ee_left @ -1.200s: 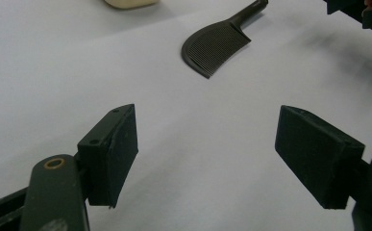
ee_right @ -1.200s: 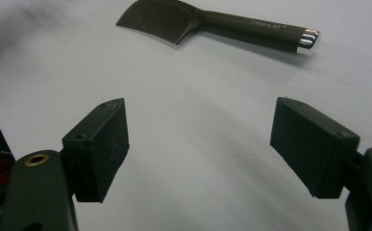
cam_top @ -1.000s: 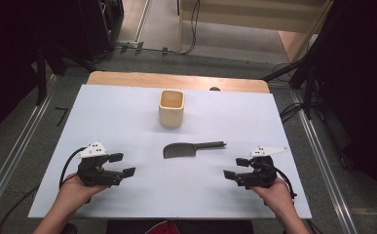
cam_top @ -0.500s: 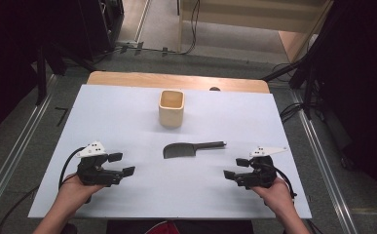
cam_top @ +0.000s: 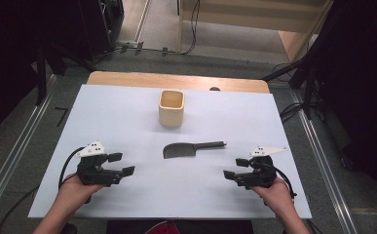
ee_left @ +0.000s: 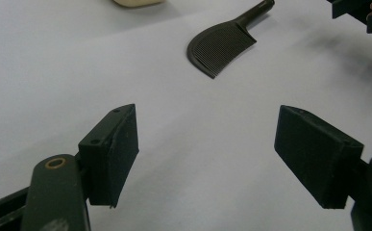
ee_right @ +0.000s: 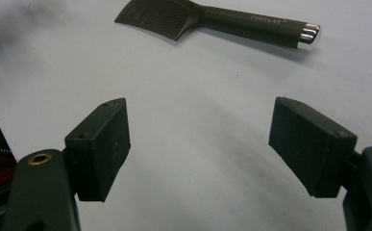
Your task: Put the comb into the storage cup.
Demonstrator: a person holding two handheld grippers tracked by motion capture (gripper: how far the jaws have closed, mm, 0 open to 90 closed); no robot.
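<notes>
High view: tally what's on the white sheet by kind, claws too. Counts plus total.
Comb, dark, lying flat: 1
Cup, pale wood, square, upright: 1
Claws, left claw and right claw, both open and holding nothing: 2
Total: 4

Bare white worktop (cam_top: 127, 122) lies open at 9 and 3 o'clock; only the flat dark plastic comb (cam_top: 192, 148) and, at its 12 o'clock, the square cream cup (cam_top: 171, 108) obstruct the centre
</notes>
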